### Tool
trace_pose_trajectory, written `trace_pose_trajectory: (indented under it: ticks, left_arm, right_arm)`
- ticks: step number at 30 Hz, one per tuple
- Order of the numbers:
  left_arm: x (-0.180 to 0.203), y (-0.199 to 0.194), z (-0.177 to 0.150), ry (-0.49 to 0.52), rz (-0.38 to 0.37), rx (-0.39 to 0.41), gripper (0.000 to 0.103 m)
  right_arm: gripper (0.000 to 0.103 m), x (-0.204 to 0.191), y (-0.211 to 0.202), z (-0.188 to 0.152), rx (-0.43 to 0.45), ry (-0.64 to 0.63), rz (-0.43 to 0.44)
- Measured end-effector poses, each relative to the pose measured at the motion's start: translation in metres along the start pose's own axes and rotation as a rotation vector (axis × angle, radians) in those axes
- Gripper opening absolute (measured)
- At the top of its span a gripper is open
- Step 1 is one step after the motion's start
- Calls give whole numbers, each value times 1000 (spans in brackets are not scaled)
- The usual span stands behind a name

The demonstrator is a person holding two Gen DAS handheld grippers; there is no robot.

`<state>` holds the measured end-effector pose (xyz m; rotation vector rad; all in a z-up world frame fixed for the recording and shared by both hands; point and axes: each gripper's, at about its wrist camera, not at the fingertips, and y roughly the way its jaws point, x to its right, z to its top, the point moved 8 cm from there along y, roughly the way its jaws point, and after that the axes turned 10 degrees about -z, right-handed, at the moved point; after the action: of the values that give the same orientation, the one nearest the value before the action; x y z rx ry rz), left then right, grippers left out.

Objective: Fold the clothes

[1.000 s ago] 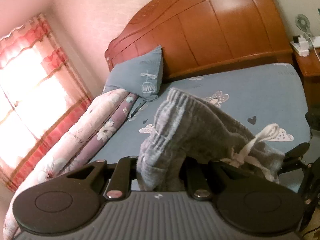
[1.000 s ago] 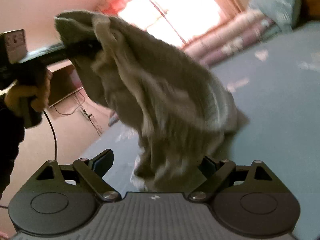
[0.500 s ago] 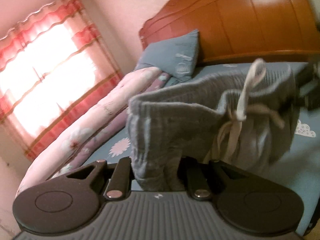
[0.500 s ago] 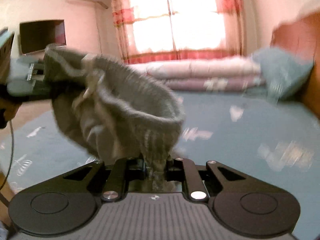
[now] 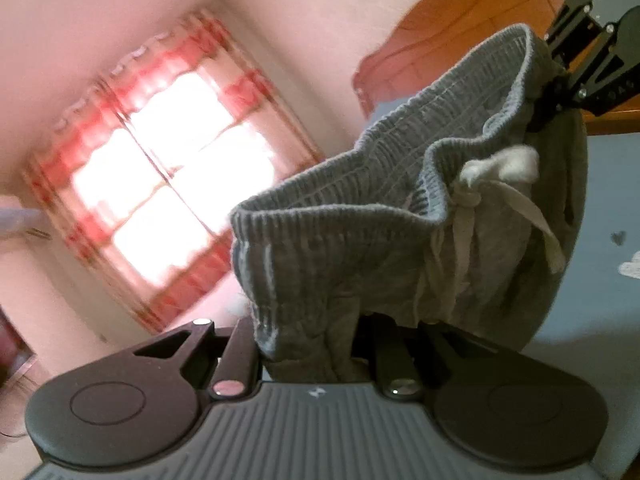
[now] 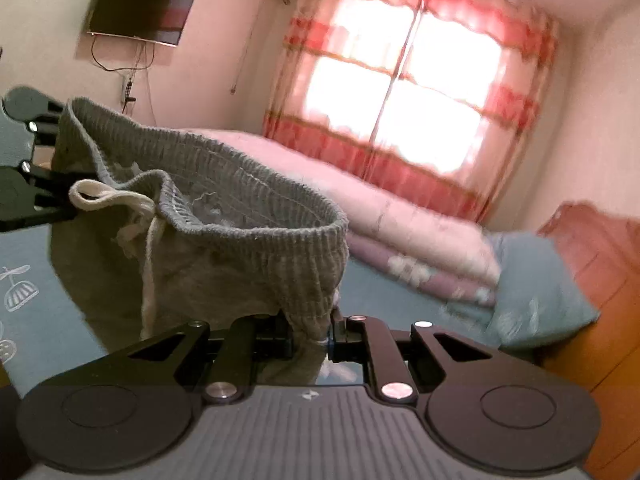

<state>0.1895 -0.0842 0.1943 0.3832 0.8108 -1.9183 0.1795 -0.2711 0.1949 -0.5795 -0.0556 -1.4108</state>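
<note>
Here, soft grey ribbed-knit shorts (image 5: 360, 248) with a white drawstring (image 5: 472, 200), held up in the air over the blue patterned bed sheet (image 6: 32, 320), waistband stretched between both claws. Left claw (image 5: 308, 344) clamped narrow on one end of the elastic band; right claw (image 6: 312, 336) pinched narrow on the other end. Probably light, limp and droopy, not slippery; best taken at the thick waistband corners. Only in the right view: a wall-mounted dark television (image 6: 140, 6) and a rolled pink floral quilt (image 6: 380, 216). Only in the left view: the shorts' outer face, drawstring hanging loose.
</note>
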Motion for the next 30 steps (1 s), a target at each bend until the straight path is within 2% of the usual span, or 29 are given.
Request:
trace_pose_trajectory:
  ticks: [8, 19, 30]
  left_arm:
    - [-51, -43, 50, 19, 160, 49, 18]
    - [-125, -71, 120, -26, 333, 94, 21]
    - [-202, -128, 171, -117, 495, 250, 21]
  right_arm:
    - [17, 1, -50, 76, 152, -36, -69]
    - [17, 17, -86, 179, 282, -31, -152]
    - [17, 30, -144, 281, 517, 25, -273]
